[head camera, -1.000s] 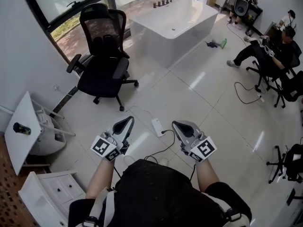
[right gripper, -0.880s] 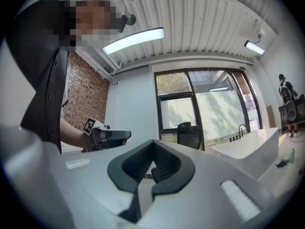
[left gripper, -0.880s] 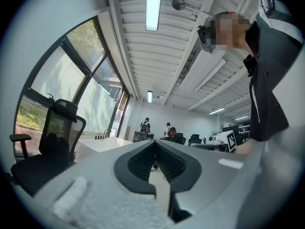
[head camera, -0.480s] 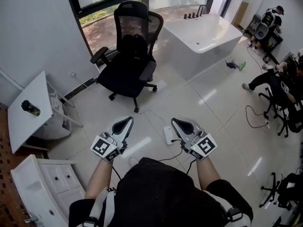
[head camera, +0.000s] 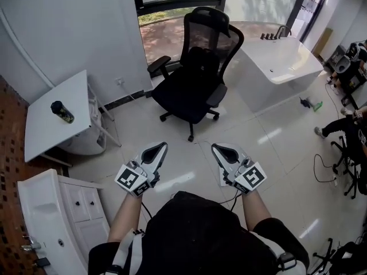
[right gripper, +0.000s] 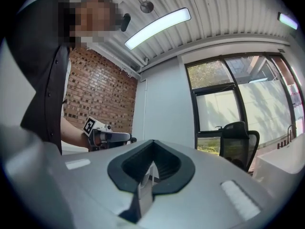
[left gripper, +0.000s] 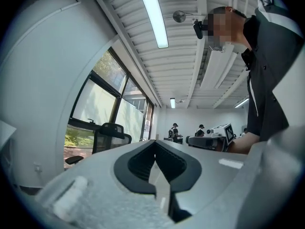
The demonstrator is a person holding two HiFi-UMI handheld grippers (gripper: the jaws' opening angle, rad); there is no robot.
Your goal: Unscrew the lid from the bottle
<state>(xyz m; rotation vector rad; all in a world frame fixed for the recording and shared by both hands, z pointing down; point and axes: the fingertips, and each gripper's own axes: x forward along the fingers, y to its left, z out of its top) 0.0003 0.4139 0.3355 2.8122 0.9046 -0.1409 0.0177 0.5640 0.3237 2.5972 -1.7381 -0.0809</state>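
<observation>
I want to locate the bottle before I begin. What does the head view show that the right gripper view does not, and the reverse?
Only the head view shows the bottle, which is on the white table off to the person's left, and the white cabinet. Only the right gripper view shows the ceiling lamp. Both views show the black office chair, the left gripper and the right gripper. Both grippers are shut and hold nothing.
</observation>
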